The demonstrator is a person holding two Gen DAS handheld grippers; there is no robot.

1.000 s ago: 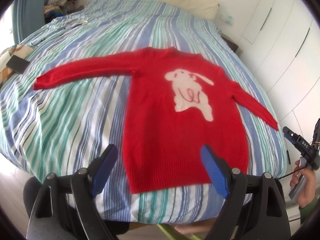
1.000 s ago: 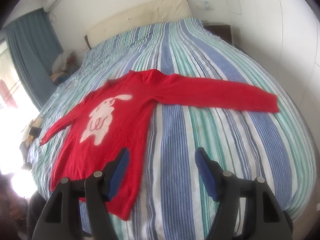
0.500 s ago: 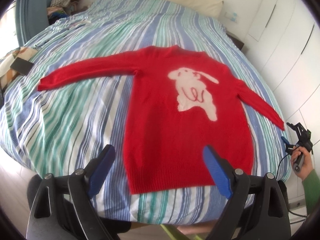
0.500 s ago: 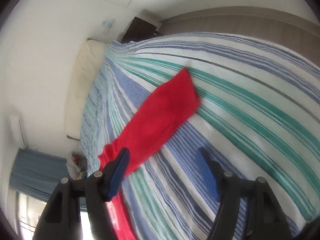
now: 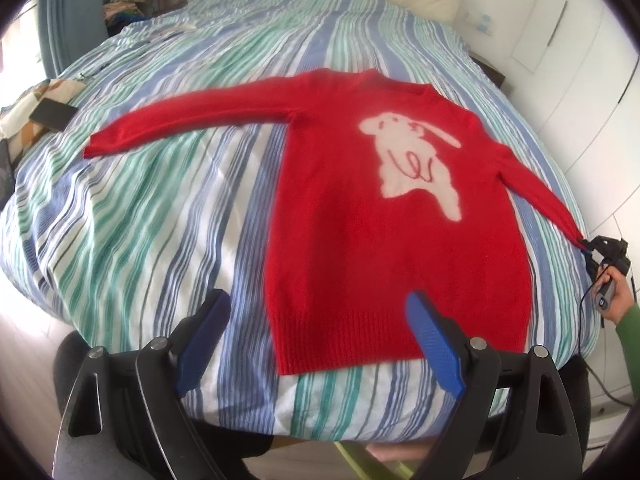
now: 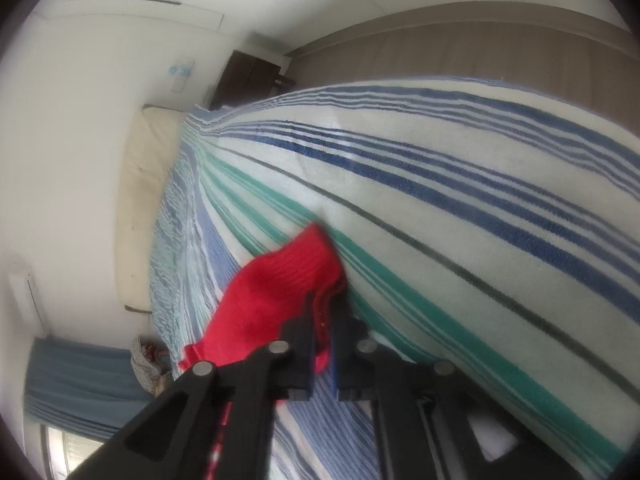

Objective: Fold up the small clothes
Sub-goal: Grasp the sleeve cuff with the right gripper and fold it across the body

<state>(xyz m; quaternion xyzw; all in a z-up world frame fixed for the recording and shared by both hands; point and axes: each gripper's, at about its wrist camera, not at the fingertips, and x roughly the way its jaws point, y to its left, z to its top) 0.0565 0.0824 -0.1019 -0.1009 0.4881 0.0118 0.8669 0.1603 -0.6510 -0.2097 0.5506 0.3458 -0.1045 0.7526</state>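
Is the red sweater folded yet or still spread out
Spread out: the red sweater lies flat on the bed, sleeves extended; the right gripper pinches one cuff.

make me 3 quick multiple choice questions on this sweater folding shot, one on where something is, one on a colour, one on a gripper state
1. Where does the red sweater lie?
A. spread flat on the striped bedspread
B. hung on the curtain
C. on the floor

2. What colour is the rabbit motif on the sweater's front?
A. black
B. whitish pink
C. green

3. What is the right gripper doing?
A. hanging wide open
B. shut on the sweater's sleeve cuff
C. shut on a pillow

Answers:
1 A, the left wrist view shows it laid out face up with both sleeves out.
2 B, the pale shape stands out against the red knit.
3 B, red cuff fabric sits pinched between its fingers, while the left gripper is open.
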